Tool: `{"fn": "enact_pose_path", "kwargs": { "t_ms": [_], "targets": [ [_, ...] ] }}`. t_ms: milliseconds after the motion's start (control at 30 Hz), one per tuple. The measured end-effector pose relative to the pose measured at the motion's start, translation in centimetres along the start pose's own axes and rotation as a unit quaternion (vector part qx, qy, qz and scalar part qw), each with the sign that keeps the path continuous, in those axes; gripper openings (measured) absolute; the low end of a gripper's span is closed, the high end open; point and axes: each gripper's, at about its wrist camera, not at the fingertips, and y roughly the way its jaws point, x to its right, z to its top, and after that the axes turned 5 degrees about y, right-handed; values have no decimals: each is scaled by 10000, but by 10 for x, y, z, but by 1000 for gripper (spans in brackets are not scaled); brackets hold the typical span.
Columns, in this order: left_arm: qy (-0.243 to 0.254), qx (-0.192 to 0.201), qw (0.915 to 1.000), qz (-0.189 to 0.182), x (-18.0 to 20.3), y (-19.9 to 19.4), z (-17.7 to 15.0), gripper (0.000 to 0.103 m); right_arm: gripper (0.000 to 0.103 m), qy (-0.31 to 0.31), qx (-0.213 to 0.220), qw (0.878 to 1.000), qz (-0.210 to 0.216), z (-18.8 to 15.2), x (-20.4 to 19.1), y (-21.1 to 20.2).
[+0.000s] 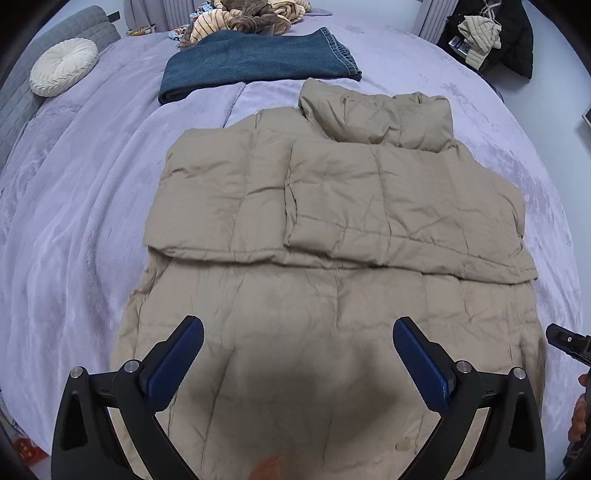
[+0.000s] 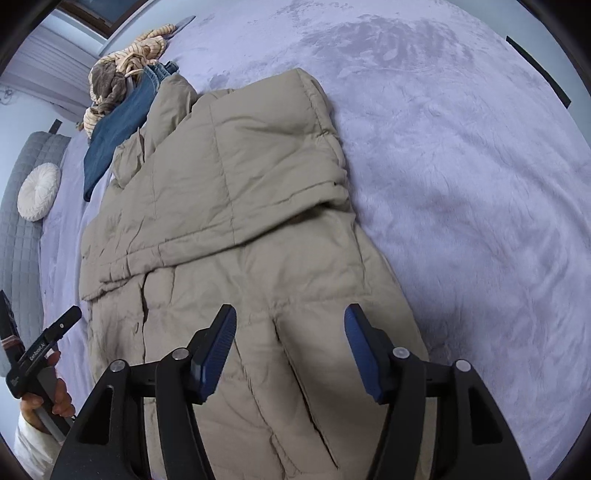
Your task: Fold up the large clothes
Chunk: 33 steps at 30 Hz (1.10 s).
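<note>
A large beige quilted puffer jacket [image 1: 332,229] lies flat on the lavender bed, both sleeves folded across its chest and its collar at the far end. It also shows in the right wrist view [image 2: 236,206]. My left gripper [image 1: 297,332] is open and empty, hovering above the jacket's near hem. My right gripper [image 2: 290,321] is open and empty, above the hem near the jacket's right edge. The right gripper's tip shows at the edge of the left wrist view [image 1: 567,341]. The left gripper shows at the left of the right wrist view [image 2: 44,350].
Folded blue jeans [image 1: 255,64] lie beyond the jacket. A heap of striped and brown clothes [image 1: 243,16] sits at the far end. A round white cushion [image 1: 62,66] leans on the grey headboard [image 1: 22,96]. Dark and beige jackets [image 1: 491,33] hang at far right. The bedspread [image 2: 461,166] stretches right.
</note>
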Motion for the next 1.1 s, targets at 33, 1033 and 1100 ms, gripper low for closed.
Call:
{"fn": "enact_pose_path", "kwargs": {
  "t_ms": [33,1033,1100],
  "targets": [
    [-2,-86,10000,-27,3,-2,-7,103,81,-19,-11,10000,29,-6,-1,-4],
    [-551,-773,9953,-200,-30,-50,-139,103,103,200,-366,9986,320,-119,-16,-23],
    [-592,-817,9945,-273,-43,-49,-152,103,103,365,-416,9979,325,-132,-13,-20]
  ]
}}
